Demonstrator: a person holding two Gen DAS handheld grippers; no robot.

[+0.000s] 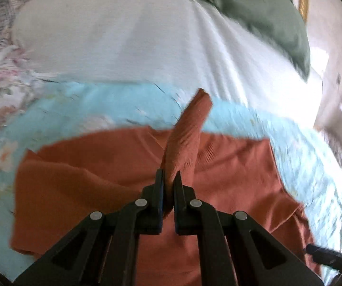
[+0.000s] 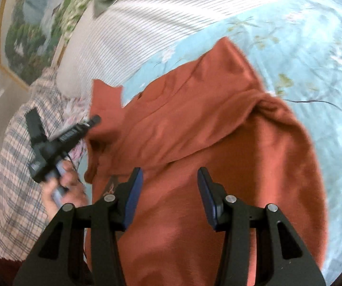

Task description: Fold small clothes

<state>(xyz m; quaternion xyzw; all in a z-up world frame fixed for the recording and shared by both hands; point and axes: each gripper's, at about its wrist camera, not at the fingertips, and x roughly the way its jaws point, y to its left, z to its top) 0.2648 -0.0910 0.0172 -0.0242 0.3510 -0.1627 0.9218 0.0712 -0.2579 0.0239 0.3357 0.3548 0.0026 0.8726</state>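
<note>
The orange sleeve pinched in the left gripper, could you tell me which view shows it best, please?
The left wrist view: the orange sleeve rises straight from the shut left gripper, ribbing visible. The right wrist view shows only a raised orange flap beside that gripper, blurred, grip unseen.

The garment [image 1: 230,178] lay spread on the quilt [image 1: 87,104], which covered the bed. A strip of its fabric [image 1: 187,138] rose from the jaws of your left gripper [image 1: 168,178], above the rest of the garment. Beyond the quilt lay the sheet [image 1: 135,35], and a pillow [image 1: 261,7] lay on it at far right. In your right wrist view, your right gripper [image 2: 169,174] hung over the garment, jaws apart; your left hand [image 2: 63,188] was to its left, beside a plaid cloth [image 2: 16,166].
</note>
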